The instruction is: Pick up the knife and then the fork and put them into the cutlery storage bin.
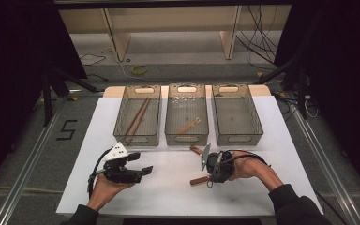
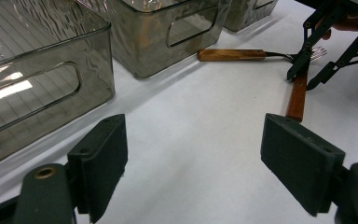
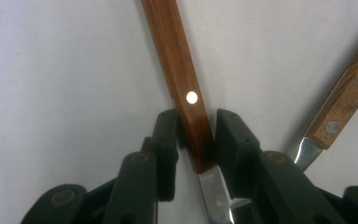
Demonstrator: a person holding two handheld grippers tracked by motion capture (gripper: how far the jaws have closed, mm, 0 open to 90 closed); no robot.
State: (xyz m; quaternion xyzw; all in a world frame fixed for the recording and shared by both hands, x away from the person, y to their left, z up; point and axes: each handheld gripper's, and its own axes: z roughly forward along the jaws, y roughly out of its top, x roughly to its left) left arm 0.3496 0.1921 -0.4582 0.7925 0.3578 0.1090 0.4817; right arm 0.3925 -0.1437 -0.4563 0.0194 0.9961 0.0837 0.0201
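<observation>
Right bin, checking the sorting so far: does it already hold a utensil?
No, the right bin shows a bare floor, while the middle bin holds one utensil.

We see three bins in a row at the back of the table [image 1: 89, 187]. The left bin [image 1: 138, 115] has two sticks [image 1: 136, 118] in it. The middle bin [image 1: 186, 115] has a small tool [image 1: 189, 125]. The right bin [image 1: 236, 115] stands beside it. In front of the bins lie two wooden-handled pieces [image 1: 198, 180], crossing.
</observation>
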